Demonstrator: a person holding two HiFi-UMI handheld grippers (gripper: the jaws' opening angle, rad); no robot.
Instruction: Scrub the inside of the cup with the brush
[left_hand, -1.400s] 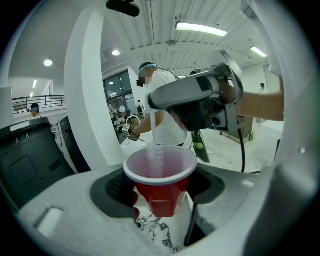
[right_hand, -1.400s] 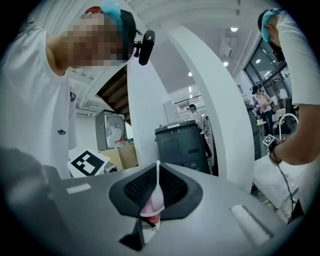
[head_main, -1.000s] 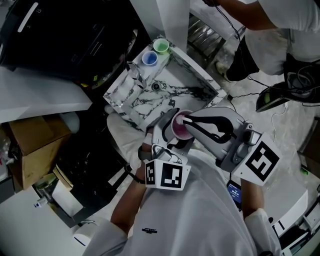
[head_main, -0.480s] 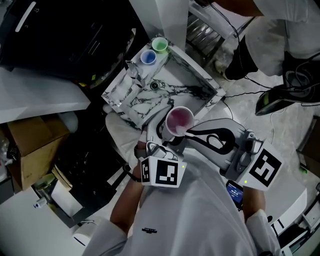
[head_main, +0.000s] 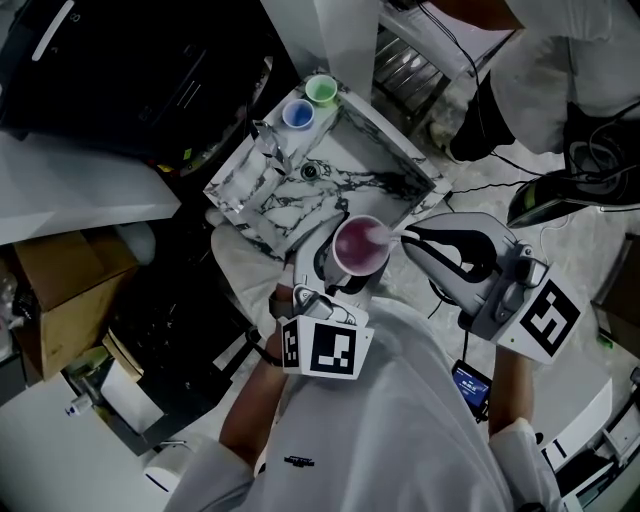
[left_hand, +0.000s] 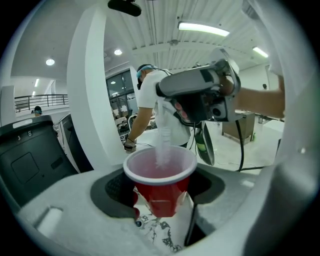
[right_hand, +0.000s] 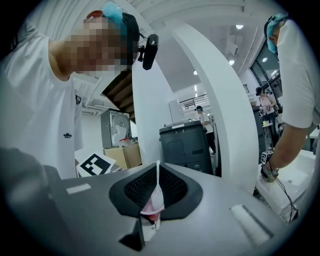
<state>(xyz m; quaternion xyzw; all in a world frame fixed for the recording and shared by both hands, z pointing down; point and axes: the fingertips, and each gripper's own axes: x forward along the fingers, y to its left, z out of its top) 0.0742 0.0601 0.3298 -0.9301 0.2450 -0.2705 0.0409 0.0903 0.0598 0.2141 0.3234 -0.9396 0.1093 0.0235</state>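
Cup (head_main: 358, 245) mouth-up, clamped in left gripper (head_main: 338, 272) jaws. Brush (left_hand: 163, 135) pinched in right gripper (head_main: 412, 240) jaws, long axis slanting down into cup over its right-gripper-side rim, bristles inside.

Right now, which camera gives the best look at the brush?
The left gripper view: the white brush hangs in plain sight, dipping into the red cup. The head view shows only a short pale stub at the cup's rim. The right gripper view shows it edge-on, a thin white sliver.
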